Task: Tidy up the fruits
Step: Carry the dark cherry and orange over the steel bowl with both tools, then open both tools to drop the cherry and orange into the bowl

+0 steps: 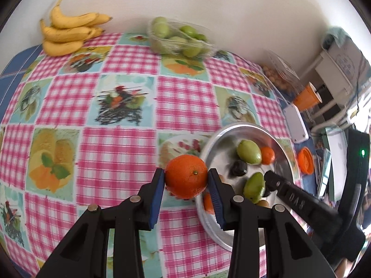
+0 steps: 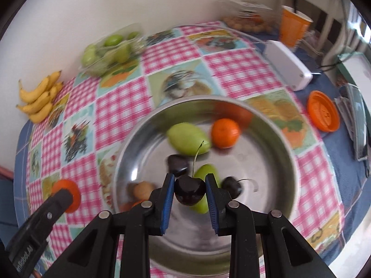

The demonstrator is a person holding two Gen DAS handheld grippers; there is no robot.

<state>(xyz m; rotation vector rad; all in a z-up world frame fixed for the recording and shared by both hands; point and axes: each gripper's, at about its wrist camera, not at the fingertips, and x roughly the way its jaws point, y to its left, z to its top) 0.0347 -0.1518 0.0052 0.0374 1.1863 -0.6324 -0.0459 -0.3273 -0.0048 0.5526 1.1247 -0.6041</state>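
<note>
Two fruits carried at once over the metal bowl (image 2: pixel 273 136).
My left gripper (image 1: pixel 186 179) clamps an orange (image 1: pixel 186 178) above the worktop (image 1: pixel 120 148) just beside the bowl's rim; my right gripper (image 2: pixel 189 188) pinches a dark cherry (image 2: pixel 190 191) over the bowl. The round orange could roll out of the pads; the glossy cherry may squirt free or bruise; both grippers are near enough to collide.

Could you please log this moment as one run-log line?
left gripper: shut on orange, beside metal bowl | right gripper: shut on cherry, over bowl
</note>
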